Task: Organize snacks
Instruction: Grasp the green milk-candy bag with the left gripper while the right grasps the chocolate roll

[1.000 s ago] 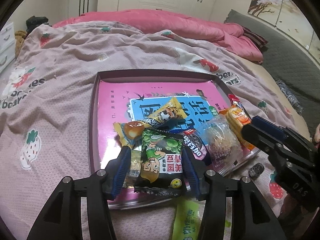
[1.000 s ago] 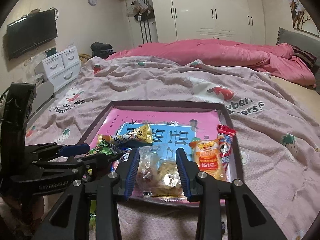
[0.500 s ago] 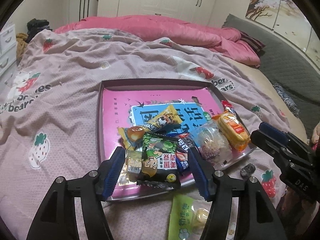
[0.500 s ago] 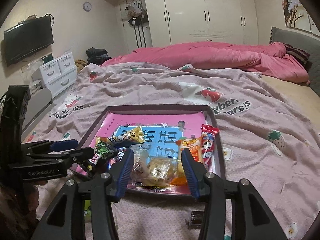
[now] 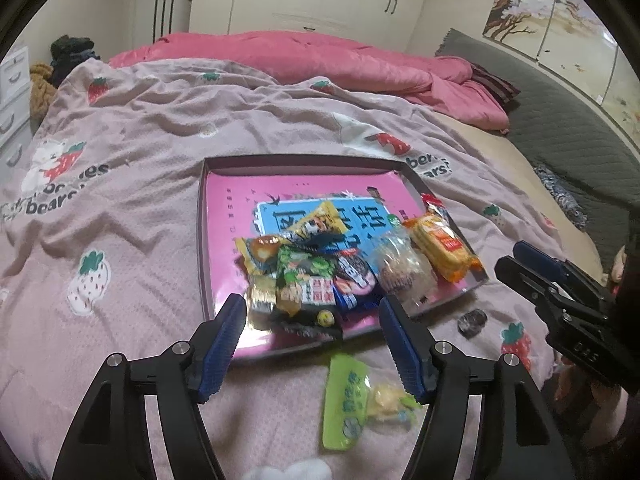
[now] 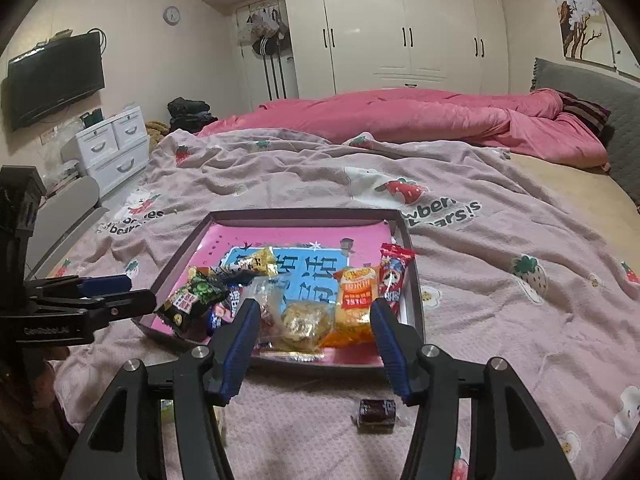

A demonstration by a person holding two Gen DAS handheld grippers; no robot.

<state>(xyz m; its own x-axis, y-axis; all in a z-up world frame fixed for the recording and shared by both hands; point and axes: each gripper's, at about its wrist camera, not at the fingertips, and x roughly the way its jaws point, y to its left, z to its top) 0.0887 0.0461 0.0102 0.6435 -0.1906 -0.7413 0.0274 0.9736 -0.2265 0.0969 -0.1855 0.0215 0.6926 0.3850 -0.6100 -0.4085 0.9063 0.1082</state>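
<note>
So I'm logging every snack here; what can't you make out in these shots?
- Green packet, left wrist view: motion-blurred, print unreadable.
- Same packet, right wrist view: hidden behind the right hand-held gripper.
- Small dark candy: too small to identify.
- Snacks under the black-and-green packet: overlapped.

The green packet (image 5: 348, 400) on the blanket is blurred, its print unreadable; the piled snacks (image 5: 308, 280) hide one another.

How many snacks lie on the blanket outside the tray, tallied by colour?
Green packet: 1
Dark wrapped candy: 1
Total: 2
</note>
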